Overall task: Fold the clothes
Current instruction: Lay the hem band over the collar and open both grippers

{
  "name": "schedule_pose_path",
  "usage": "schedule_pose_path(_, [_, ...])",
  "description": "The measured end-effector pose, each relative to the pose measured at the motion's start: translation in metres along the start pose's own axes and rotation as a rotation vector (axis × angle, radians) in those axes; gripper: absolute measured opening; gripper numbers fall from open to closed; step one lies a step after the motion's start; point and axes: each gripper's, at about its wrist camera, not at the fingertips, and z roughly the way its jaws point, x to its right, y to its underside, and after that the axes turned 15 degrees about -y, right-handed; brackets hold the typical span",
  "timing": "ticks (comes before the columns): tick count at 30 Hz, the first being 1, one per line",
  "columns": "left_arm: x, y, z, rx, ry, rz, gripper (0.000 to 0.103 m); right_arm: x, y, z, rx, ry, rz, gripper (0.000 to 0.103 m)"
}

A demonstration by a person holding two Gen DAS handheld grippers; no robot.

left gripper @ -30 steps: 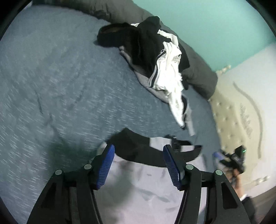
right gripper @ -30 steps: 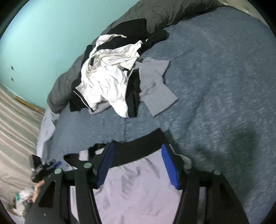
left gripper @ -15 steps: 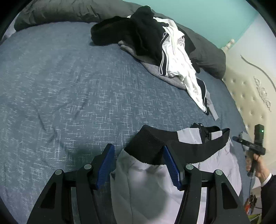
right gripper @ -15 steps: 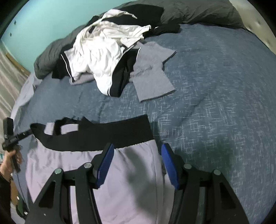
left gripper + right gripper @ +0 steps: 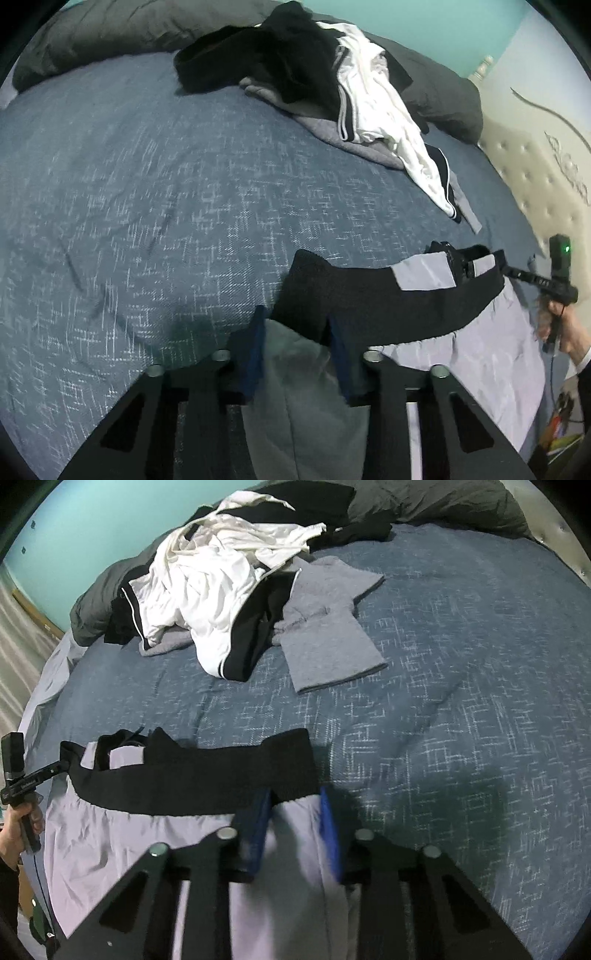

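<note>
Shorts (image 5: 122, 834), lilac with a black waistband, lie flat on the bed (image 5: 461, 701); left claw (image 5: 297, 349) and right claw (image 5: 293, 825) are closing on opposite waist corners. Next, lift together and fold over evenly.

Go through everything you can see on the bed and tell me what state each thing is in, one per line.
Grey shorts: spread flat, unfolded, black waistband toward the pile.
Left gripper: fingers closing on one side of the shorts by the waistband.
Right gripper: fingers closing on the other side.
Pile of clothes: heaped, unfolded.
Grey garment: lying partly under the pile, unfolded.
</note>
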Motion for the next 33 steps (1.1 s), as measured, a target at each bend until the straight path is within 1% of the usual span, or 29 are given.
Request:
schedule_pose_path(2, [0.002,-0.001,-0.003,0.012,0.003,0.0,0.023,-0.004,-0.001,-0.007,0.026,0.008,-0.014,0.014])
schedule_pose_path(4, [0.004,-0.003,-0.009,0.027,0.007,0.003,0.021,-0.01,-0.002,-0.019,0.064,0.015,-0.025,0.014])
schedule_pose_path(9, [0.01,-0.012,-0.027,0.062,0.014,0.011,0.019,-0.022,-0.001,-0.052,0.148,0.025,-0.059,0.013])
schedule_pose_path(13, [0.017,-0.02,-0.033,0.066,0.021,0.008,0.019,-0.017,0.002,-0.072,0.192,0.039,-0.045,0.013])
schedule_pose_path(17, [0.026,-0.027,-0.025,0.051,0.008,0.016,0.019,-0.005,0.004,-0.064,0.172,0.066,-0.014,0.013])
schedule_pose_path(21, [0.03,-0.03,-0.007,0.022,-0.015,0.021,0.019,0.009,0.008,-0.05,0.138,0.077,0.017,0.013])
schedule_pose_path(24, [0.03,-0.03,0.008,0.001,-0.032,0.021,0.019,0.018,0.009,-0.034,0.105,0.093,0.031,0.013])
schedule_pose_path(27, [0.03,-0.03,0.019,-0.025,-0.03,0.009,0.019,0.022,0.009,-0.021,0.06,0.112,0.037,0.013])
schedule_pose_path(28, [0.03,-0.029,0.021,-0.035,-0.024,0.005,0.02,0.023,0.009,-0.017,0.046,0.118,0.038,0.014])
schedule_pose_path(29, [0.031,-0.029,0.02,-0.036,-0.022,0.004,0.021,0.022,0.008,-0.019,0.048,0.122,0.041,0.018])
schedule_pose_path(30, [0.031,-0.029,0.017,-0.03,-0.026,0.006,0.022,0.02,0.007,-0.022,0.054,0.127,0.044,0.02])
schedule_pose_path(31, [0.03,-0.029,0.013,-0.025,-0.028,0.006,0.024,0.019,0.006,-0.026,0.06,0.132,0.047,0.02])
schedule_pose_path(32, [0.028,-0.029,0.008,-0.021,-0.028,-0.001,0.029,0.017,0.006,-0.029,0.066,0.136,0.05,0.026])
schedule_pose_path(33, [0.026,-0.029,0.002,-0.015,-0.031,-0.006,0.032,0.013,0.005,-0.034,0.075,0.149,0.046,0.028])
